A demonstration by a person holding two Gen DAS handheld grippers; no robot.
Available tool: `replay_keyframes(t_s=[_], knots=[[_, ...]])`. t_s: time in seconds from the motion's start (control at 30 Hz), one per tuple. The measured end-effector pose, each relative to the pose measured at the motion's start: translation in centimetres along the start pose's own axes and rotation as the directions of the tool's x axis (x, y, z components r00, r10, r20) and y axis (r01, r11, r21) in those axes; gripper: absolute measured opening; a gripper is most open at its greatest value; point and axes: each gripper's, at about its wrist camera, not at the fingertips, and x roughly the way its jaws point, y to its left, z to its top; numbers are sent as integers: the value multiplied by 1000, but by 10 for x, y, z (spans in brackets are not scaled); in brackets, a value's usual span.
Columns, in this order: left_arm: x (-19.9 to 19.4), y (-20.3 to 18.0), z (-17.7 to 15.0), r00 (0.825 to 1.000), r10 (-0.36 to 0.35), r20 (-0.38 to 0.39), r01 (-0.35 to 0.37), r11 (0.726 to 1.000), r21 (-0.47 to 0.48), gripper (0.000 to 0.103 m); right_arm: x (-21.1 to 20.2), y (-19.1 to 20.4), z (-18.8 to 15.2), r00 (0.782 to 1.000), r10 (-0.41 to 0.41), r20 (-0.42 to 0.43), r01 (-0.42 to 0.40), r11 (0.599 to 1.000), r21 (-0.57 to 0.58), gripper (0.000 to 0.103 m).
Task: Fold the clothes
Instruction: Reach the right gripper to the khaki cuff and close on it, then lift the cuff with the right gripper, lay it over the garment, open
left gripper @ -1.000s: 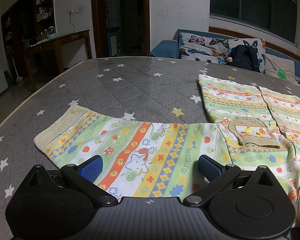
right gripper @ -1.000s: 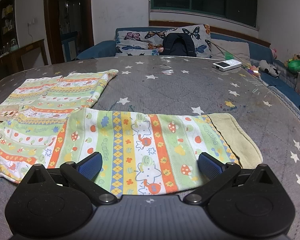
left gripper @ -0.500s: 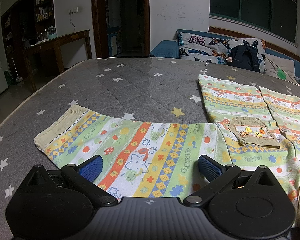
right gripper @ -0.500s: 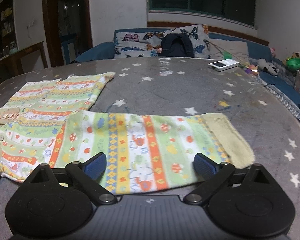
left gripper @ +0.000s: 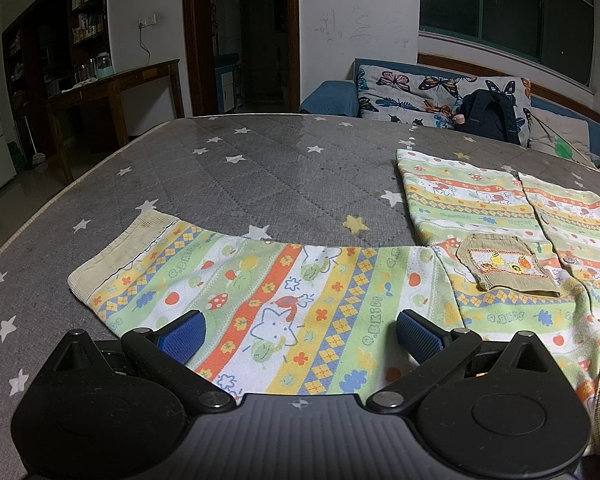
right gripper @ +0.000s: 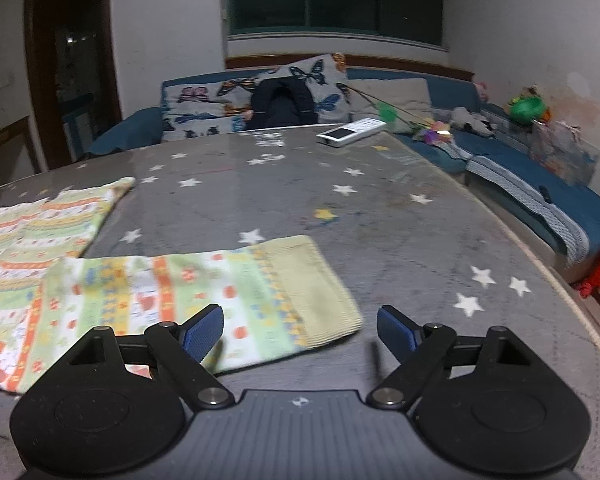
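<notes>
On grey starred tabletop [left gripper: 260, 168], striped child's garment [left gripper: 284, 304] spread flat, pocket [left gripper: 504, 264] closed

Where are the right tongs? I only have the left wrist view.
Observer: Right tongs hang over the near edge of a beige cuff, jaws closing, no cloth pinched.
Operator: Which cuff? Is it flat?
Observer: It is the end of the right sleeve, which lies spread flat, though the picture is blurred.
Operator: Any clutter on that side?
Observer: Only a white device at the far edge of the table, well clear of the sleeve.
</notes>
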Motion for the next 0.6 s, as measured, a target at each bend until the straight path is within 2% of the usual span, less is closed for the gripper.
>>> replay_keyframes(t_s=[0.2,0.33,0.4,0.43,0.5,0.57,0.6], knots=[[0,0,0,1000,0,0,0,1000,0,103,17,-11,4,999,-6,-34,8,999,46,74],[0,0,0,1000,0,0,0,1000,0,103,20,-8,3,999,-2,-38,4,999,34,67],[0,0,0,1000,0,0,0,1000,0,103,20,-7,4,999,7,-36,-6,999,34,48],[0,0,0,1000,0,0,0,1000,0,103,20,-6,4,999,9,-37,-7,999,37,43],[0,0,0,1000,0,0,0,1000,0,103,19,-6,6,999,14,-40,-12,999,49,22],[0,0,0,1000,0,0,0,1000,0,103,16,-9,8,999,38,-35,-34,995,90,11],[0,0,0,1000,0,0,0,1000,0,103,15,-10,10,998,50,-32,-46,993,110,11]])
